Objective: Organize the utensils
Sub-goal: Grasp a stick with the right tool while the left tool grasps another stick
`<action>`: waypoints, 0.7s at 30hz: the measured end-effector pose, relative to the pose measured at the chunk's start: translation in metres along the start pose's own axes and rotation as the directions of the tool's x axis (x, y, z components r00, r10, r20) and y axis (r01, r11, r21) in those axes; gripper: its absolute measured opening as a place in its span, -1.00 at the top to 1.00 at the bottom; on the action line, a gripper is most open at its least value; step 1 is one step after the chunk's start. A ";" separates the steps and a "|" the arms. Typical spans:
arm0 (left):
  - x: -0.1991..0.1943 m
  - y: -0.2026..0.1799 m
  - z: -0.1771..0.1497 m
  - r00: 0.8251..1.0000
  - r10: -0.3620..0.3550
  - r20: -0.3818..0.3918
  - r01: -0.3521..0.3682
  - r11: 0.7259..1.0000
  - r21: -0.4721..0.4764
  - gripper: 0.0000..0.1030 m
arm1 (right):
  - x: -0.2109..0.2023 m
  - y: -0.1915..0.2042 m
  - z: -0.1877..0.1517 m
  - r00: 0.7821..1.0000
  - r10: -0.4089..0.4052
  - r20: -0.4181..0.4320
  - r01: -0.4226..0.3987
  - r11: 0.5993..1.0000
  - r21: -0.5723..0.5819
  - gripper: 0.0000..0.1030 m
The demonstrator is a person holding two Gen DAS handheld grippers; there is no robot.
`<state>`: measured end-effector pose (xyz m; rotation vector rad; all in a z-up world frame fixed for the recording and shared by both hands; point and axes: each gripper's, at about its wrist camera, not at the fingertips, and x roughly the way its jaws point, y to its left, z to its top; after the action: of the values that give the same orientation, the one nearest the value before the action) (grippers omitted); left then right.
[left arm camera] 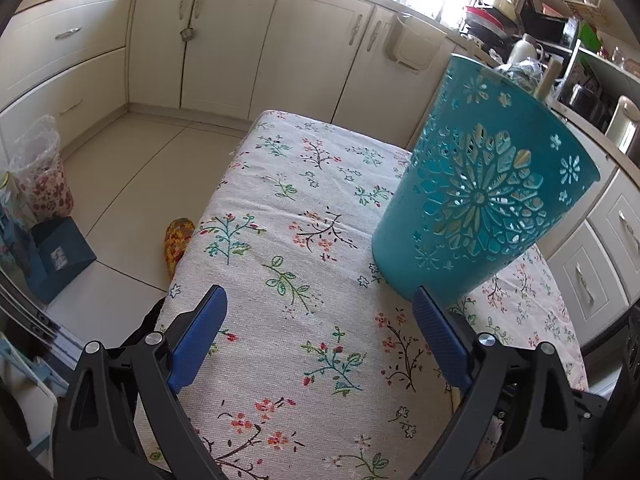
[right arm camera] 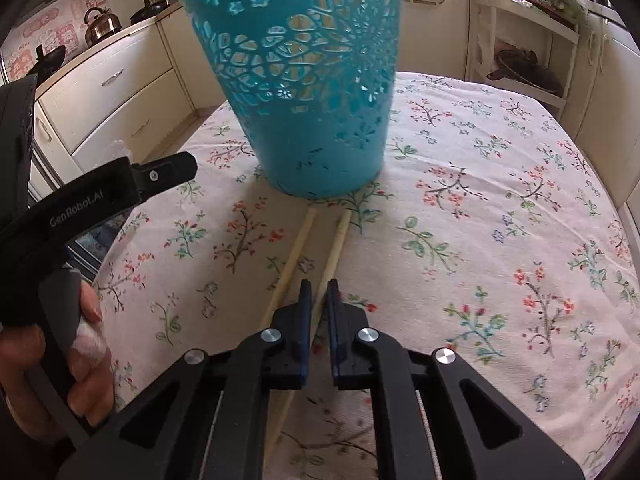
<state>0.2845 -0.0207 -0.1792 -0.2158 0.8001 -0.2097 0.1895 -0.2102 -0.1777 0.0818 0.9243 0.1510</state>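
Observation:
A teal cut-out basket [right arm camera: 316, 92] stands upright on the flowered tablecloth [right arm camera: 500, 240]. Two pale wooden chopsticks lie in front of it: the left chopstick [right arm camera: 294, 252] on the cloth, the right chopstick [right arm camera: 336, 244] running back between my right gripper's pads. My right gripper [right arm camera: 319, 300] is shut on that right chopstick, low over the cloth. In the left wrist view my left gripper [left arm camera: 319, 294] stands open with nothing between its fingers. The basket [left arm camera: 480, 184] rises just beyond its right fingertip [left arm camera: 424, 300]. A wooden stick [left arm camera: 545, 80] pokes out above the basket's rim.
A hand [right arm camera: 86, 340] holds the left tool's black body [right arm camera: 120, 188] at the left of the right wrist view. Cream cabinets [left arm camera: 224, 40] ring the table. A shelf rack [right arm camera: 528, 52] stands behind it. Bags [left arm camera: 40, 184] and a slipper [left arm camera: 178, 240] lie on the floor at the left.

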 end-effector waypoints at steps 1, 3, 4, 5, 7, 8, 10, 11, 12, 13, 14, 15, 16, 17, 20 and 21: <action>0.001 -0.004 0.000 1.000 0.006 -0.009 -0.006 1.000 0.020 -0.74 | -0.003 -0.004 -0.002 1.000 0.003 -0.004 -0.003 1.000 -0.008 0.85; -0.001 -0.019 -0.003 1.000 0.006 -0.026 -0.004 0.996 0.085 -0.74 | -0.007 -0.012 -0.007 1.000 0.007 -0.009 -0.007 1.000 -0.018 0.85; -0.003 -0.026 -0.006 1.000 -0.004 -0.031 0.007 0.994 0.112 -0.74 | -0.010 -0.016 -0.010 1.000 0.007 -0.009 -0.008 1.000 -0.017 0.86; -0.005 -0.034 -0.011 0.999 -0.007 -0.039 0.013 0.990 0.137 -0.74 | -0.013 -0.023 -0.013 1.000 0.015 -0.006 -0.015 1.000 -0.001 0.86; -0.005 -0.057 -0.023 0.998 0.006 -0.068 0.009 0.978 0.209 -0.74 | -0.016 -0.032 -0.016 1.000 0.030 0.003 -0.031 0.999 0.037 0.86; -0.003 -0.067 -0.027 0.997 0.024 -0.078 -0.004 0.970 0.244 -0.74 | -0.016 -0.036 -0.017 0.999 0.040 0.008 -0.040 0.998 0.058 0.86; 0.001 -0.084 -0.033 0.994 0.068 -0.084 -0.039 0.950 0.309 -0.70 | -0.017 -0.038 -0.017 0.999 0.039 0.012 -0.040 0.996 0.075 0.86; 0.002 -0.089 -0.035 0.992 0.087 -0.086 -0.054 0.942 0.330 -0.64 | -0.018 -0.039 -0.017 0.999 0.037 0.013 -0.038 0.996 0.077 0.86; 0.005 -0.094 -0.036 0.990 0.105 -0.096 -0.066 0.937 0.344 -0.51 | -0.018 -0.038 -0.017 0.999 0.034 0.013 -0.035 0.996 0.076 0.86; 0.009 -0.097 -0.037 0.987 0.117 -0.115 -0.070 0.934 0.351 -0.42 | -0.019 -0.038 -0.017 1.000 0.029 0.012 -0.030 0.997 0.073 0.86; 0.015 -0.100 -0.039 0.982 0.126 -0.144 -0.068 0.933 0.355 -0.18 | -0.019 -0.038 -0.017 1.000 0.025 0.010 -0.025 0.997 0.071 0.86; 0.018 -0.101 -0.040 0.980 0.117 -0.163 -0.052 0.933 0.356 0.03 | -0.019 -0.039 -0.017 1.000 0.026 0.006 -0.026 0.997 0.076 0.86; 0.017 -0.103 -0.040 0.981 0.114 -0.155 -0.051 0.931 0.362 0.17 | -0.020 -0.040 -0.017 0.999 0.031 0.004 -0.032 0.996 0.083 0.86; 0.016 -0.105 -0.041 0.982 0.105 -0.158 -0.039 0.927 0.373 0.42 | -0.020 -0.041 -0.017 0.999 0.038 0.004 -0.039 0.995 0.091 0.86; 0.014 -0.108 -0.044 0.981 0.083 -0.177 -0.008 0.920 0.391 0.80 | -0.019 -0.043 -0.014 0.998 0.064 0.010 -0.065 0.992 0.106 0.76; 0.013 -0.106 -0.044 0.980 0.064 -0.190 0.013 0.924 0.383 0.83 | -0.016 -0.043 -0.012 0.998 0.070 0.011 -0.070 0.992 0.106 0.68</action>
<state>0.2502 -0.1301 -0.1893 0.1892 0.9432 -0.3625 0.1745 -0.2550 -0.1777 0.2131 0.9223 0.1666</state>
